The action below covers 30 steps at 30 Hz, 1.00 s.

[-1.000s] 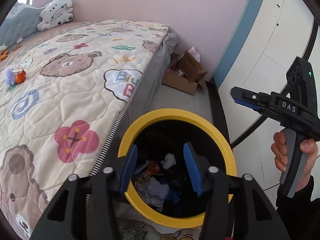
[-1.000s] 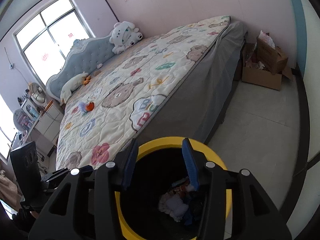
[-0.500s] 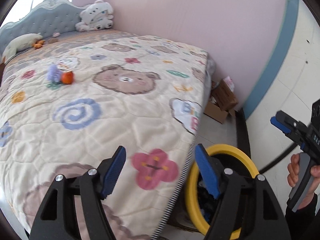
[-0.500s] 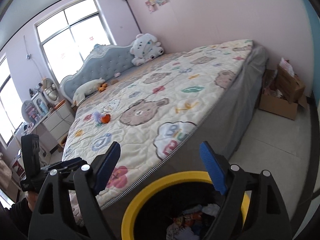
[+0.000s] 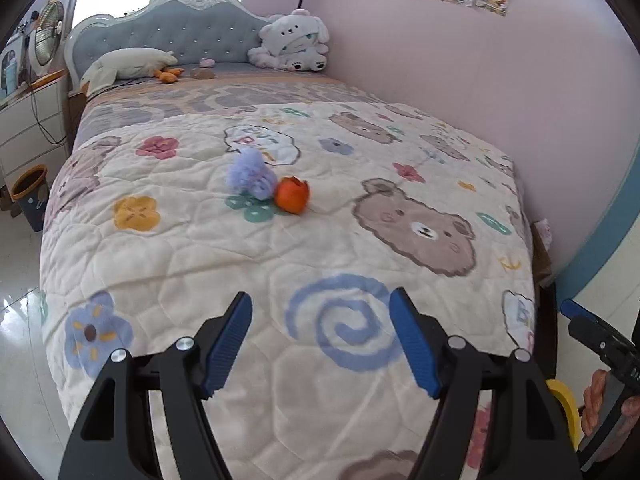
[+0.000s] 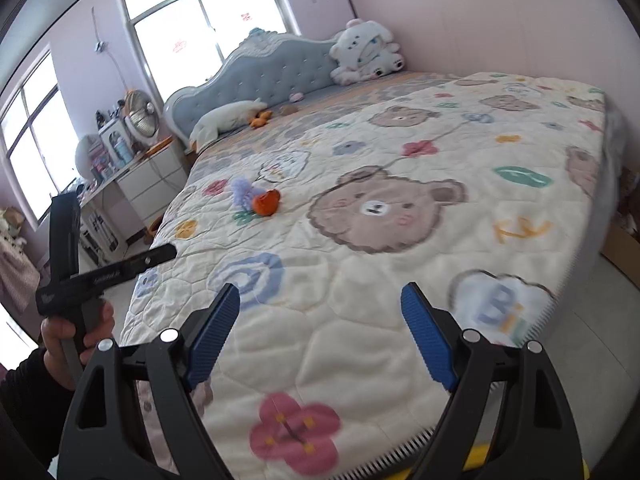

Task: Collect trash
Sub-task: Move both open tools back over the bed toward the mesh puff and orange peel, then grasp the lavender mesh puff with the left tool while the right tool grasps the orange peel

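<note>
Left gripper (image 5: 322, 338) and right gripper (image 6: 320, 330): jaws spread wide, empty, over quilt (image 5: 280, 248). One orange peel (image 5: 293, 194), one lilac fluff ball (image 5: 249, 174), touching.

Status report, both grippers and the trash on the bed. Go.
Left hand-held gripper open, empty. Right hand-held gripper open, empty. Orange peel beside purple fluff mid-quilt, nothing between.
</note>
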Tool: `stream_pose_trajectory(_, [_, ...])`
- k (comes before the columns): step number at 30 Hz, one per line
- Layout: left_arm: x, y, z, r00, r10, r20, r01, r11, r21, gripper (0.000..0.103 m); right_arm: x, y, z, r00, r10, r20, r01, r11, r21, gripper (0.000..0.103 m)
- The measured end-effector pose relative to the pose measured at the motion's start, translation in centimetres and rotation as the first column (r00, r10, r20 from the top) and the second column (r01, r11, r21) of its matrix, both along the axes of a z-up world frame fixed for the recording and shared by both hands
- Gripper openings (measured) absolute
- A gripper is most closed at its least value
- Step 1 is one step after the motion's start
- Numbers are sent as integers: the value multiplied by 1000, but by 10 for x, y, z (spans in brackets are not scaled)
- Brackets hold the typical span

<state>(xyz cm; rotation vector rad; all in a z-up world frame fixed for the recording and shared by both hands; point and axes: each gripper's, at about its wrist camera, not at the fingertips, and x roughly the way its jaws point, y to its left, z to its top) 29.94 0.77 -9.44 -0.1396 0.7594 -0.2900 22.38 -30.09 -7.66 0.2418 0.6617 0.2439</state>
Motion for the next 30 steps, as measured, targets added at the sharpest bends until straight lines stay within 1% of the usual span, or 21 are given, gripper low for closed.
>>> stream_pose_trajectory(6, [73,33,-5,996,91,-4,-90,995,31,68,85,48,-16,996,79,-33,-80,996,-34,79])
stream_pose_trajectory(10, [115,42,-10,993,119,-18,-119,993,24,68,136,72,-28,989,133,-65,-134,991,-12,79])
stream_pose_trajectory(14, [152,45,-16,993,117,-34,-117,993,9,68,183,97,-38,979,185,-80,-186,983,5,80])
stream_pose_trajectory(17, [173,44,-22,992,119,-36,-118,993,15,68,207,111,-42,973,215,-80,-216,976,-4,81])
stream_pose_trajectory(20, [187,47,-27,993,112,-47,-113,994,-12,68,226,123,-48,965,244,-93,-247,969,-14,82])
stream_pose_trajectory(24, [201,41,-37,995,80,-56,-82,996,-26,68,245,134,-58,960,257,-109,-261,965,-28,82])
stream_pose_trajectory(28, [212,33,-45,996,73,-53,-73,997,-6,67,259,145,-62,957,267,-109,-274,961,-49,82])
stream_pose_trajectory(29, [215,32,-48,995,79,-54,-79,997,0,66,261,147,-63,956,271,-110,-279,959,-56,82])
stream_pose_trajectory(30, [218,32,-49,995,85,-53,-85,996,1,63,265,151,-64,955,274,-111,-282,957,-67,82])
